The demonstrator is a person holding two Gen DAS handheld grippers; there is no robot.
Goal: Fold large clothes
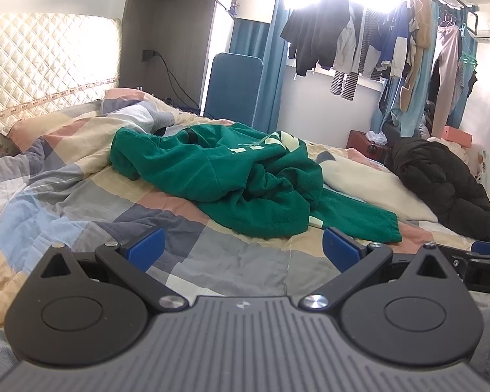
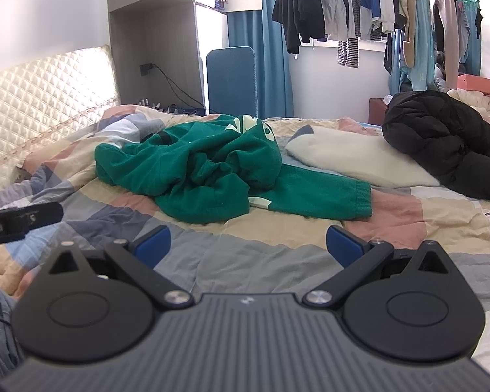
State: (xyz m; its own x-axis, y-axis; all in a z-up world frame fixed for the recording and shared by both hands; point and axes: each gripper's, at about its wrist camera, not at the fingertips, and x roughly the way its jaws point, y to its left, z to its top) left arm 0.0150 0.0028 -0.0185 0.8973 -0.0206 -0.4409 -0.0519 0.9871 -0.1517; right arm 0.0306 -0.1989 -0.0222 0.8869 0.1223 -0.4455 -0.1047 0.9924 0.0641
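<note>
Presently on bed: green sweatshirt, crumpled mid-quilt, one sleeve stretched right; black jacket and cream blanket beside it.
Left gripper: low over quilt, fingers wide, empty.
Right gripper: likewise.
Unclear: sweatshirt lettering, perhaps folded under.

Green sweatshirts: one
Black puffer jackets: one
Cream fleece items: one
Tongs: two, left tongs, right tongs
Beds: one
</note>
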